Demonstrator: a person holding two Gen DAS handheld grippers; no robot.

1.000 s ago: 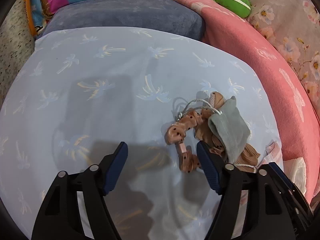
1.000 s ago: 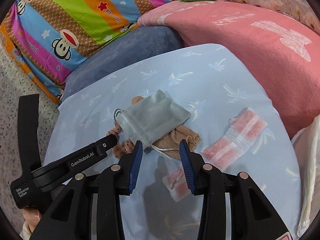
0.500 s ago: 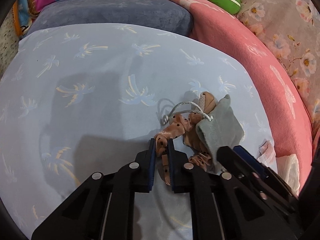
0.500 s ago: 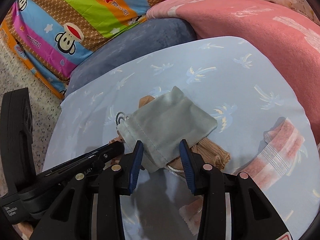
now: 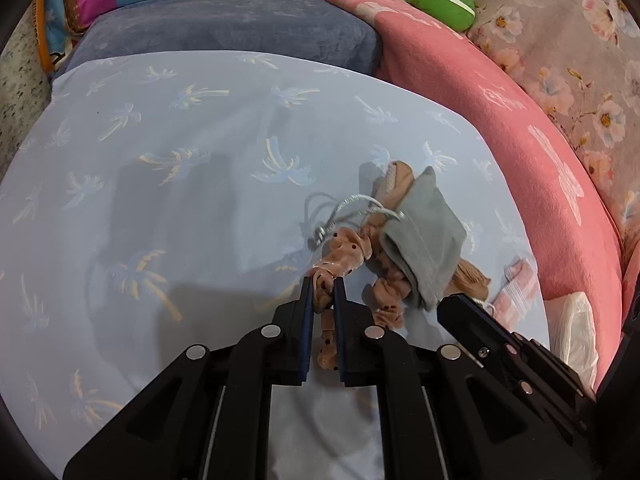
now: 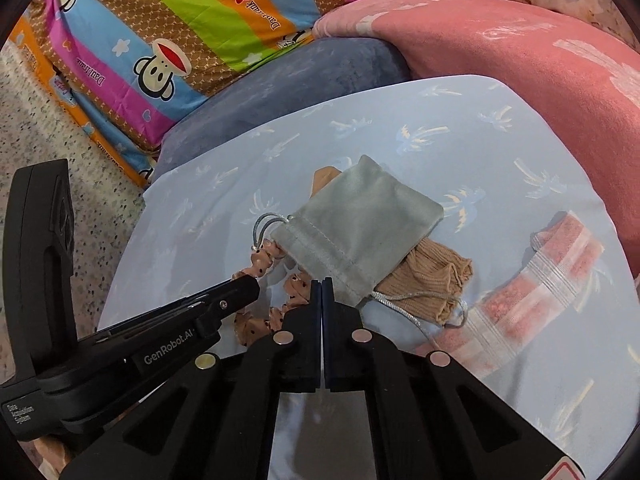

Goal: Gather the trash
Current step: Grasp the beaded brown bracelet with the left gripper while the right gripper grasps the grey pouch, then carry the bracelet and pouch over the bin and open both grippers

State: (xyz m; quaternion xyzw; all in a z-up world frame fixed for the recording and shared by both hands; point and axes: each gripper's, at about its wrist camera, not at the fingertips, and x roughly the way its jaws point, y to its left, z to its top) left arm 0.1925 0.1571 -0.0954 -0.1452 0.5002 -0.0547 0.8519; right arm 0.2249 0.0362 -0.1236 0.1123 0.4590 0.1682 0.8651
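Observation:
A peach polka-dot scrunchie (image 5: 346,254) lies stretched out on the pale blue palm-print sheet (image 5: 180,208). My left gripper (image 5: 322,290) is shut on its near end, and the cloth shows between the pads. Just right of it lies a grey drawstring pouch (image 6: 360,224) with silver cords (image 5: 348,206). My right gripper (image 6: 322,283) is shut at the pouch's hem, pinching its edge. In the left wrist view the right gripper (image 5: 446,305) touches the pouch's (image 5: 424,240) near corner. The left gripper (image 6: 249,282) comes in side-on in the right wrist view.
A tan ribbed cloth (image 6: 434,276) pokes out from under the pouch. A clear zip bag of pink granules (image 6: 556,272) lies to the right, and a white plastic bag (image 5: 576,332) beyond it. A pink blanket (image 5: 520,128), a blue-grey cushion (image 5: 224,24) and a striped quilt (image 6: 180,28) border the sheet.
Both grippers went from open to shut: the left closed on the scrunchie's end first, then the right moved forward and closed at the pouch's hem.

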